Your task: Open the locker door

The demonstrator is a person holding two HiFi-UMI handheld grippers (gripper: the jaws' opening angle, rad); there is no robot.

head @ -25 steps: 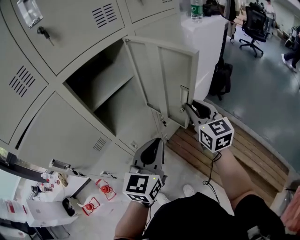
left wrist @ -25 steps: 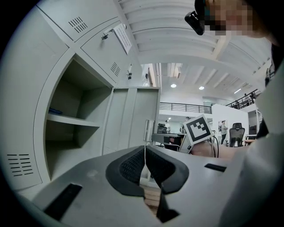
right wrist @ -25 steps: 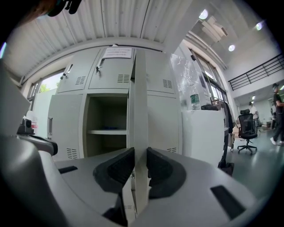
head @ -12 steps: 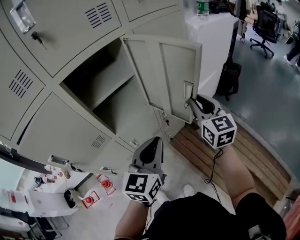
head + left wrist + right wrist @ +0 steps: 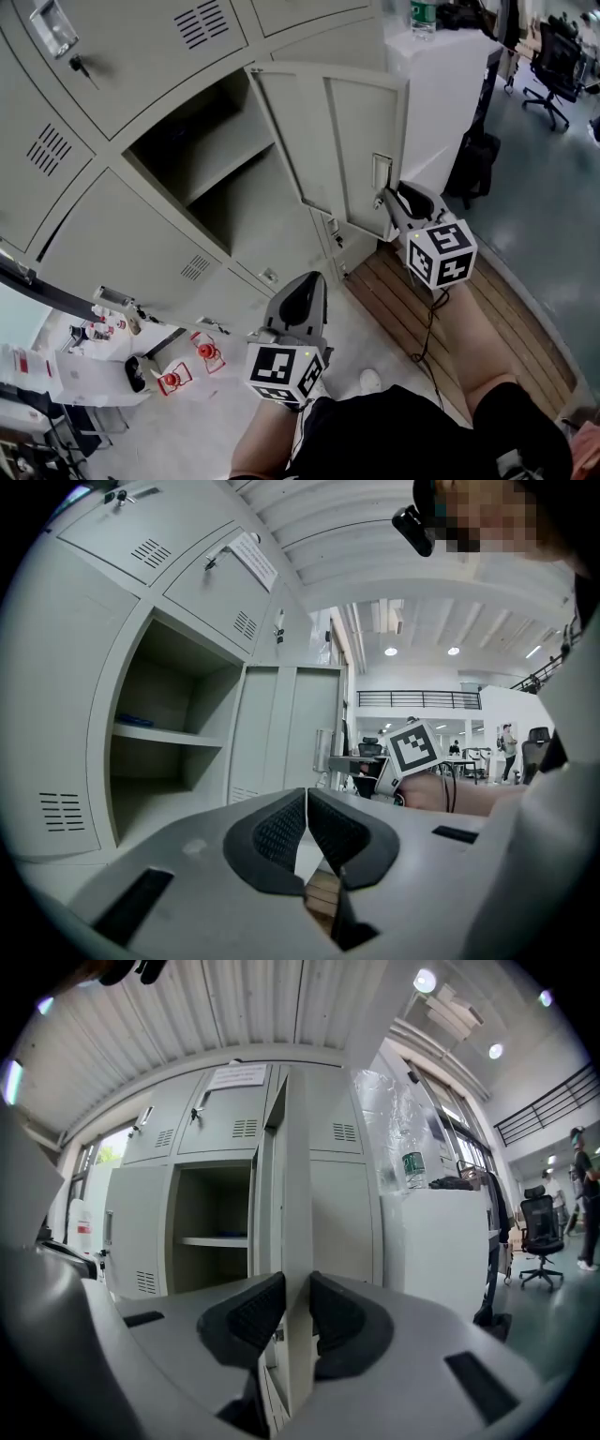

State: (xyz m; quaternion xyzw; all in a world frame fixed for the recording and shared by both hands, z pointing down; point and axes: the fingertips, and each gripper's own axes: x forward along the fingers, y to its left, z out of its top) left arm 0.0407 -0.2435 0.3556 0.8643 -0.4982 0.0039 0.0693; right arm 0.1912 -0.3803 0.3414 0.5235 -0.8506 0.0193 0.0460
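Locker door [image 5: 337,141] stands swung out at the right side of the open compartment [image 5: 202,178]. Right tongs [image 5: 386,199] are clenched on its free edge, near the latch [image 5: 380,173]. A good pull should follow the hinge arc, without twisting the thin edge. The right forearm reaches forward, tongs about level. Left tongs [image 5: 305,281] are pressed together, empty, low before the body.

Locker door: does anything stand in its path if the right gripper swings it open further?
Nothing visible stands between the locker door and the neighbouring locker fronts behind it. The white cabinet beside them may come near its free edge.
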